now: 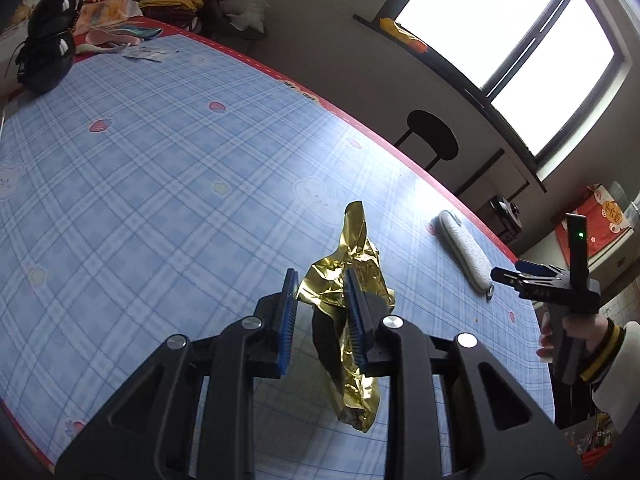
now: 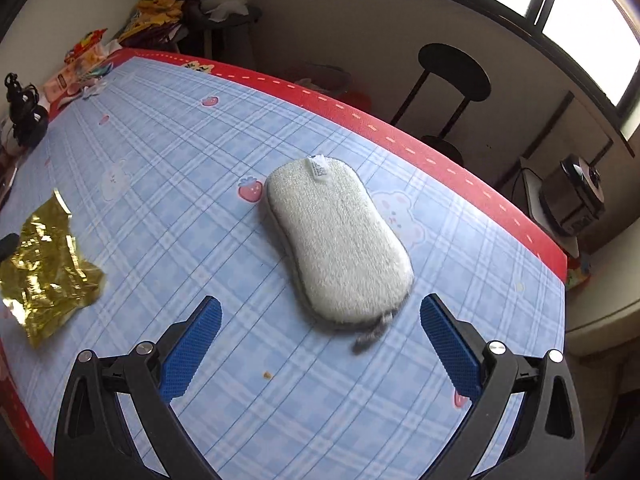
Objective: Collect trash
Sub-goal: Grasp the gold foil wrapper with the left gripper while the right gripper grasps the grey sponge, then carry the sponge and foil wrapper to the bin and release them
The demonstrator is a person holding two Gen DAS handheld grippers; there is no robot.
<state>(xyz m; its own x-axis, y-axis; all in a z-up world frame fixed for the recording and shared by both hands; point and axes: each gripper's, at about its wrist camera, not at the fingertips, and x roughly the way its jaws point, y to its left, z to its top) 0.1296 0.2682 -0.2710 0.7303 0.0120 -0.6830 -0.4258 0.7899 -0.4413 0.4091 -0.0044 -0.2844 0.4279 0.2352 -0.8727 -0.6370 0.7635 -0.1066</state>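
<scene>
A crumpled gold foil wrapper (image 1: pixel 356 240) hangs between the blue pads of my left gripper (image 1: pixel 320 276), lifted off the blue checked tablecloth (image 1: pixel 160 160). The jaws stand narrow and pinch the foil. In the right wrist view the same foil wrapper (image 2: pixel 44 264) shows at the left edge. My right gripper (image 2: pixel 320 300) is open, its fingers wide apart just in front of a grey oval sponge pad (image 2: pixel 340 240) lying flat on the tablecloth (image 2: pixel 160 184). From the left wrist view the right gripper (image 1: pixel 504 274) hovers beside the sponge pad (image 1: pixel 464 252), carried by a hand in a white sleeve.
A small crumb (image 2: pixel 267 376) lies between the right fingers. Snack packets (image 1: pixel 112 8) and a black object (image 1: pixel 48 52) crowd the table's far end. A black stool (image 2: pixel 454 72) stands beyond the red table edge (image 2: pixel 400 140), under the window.
</scene>
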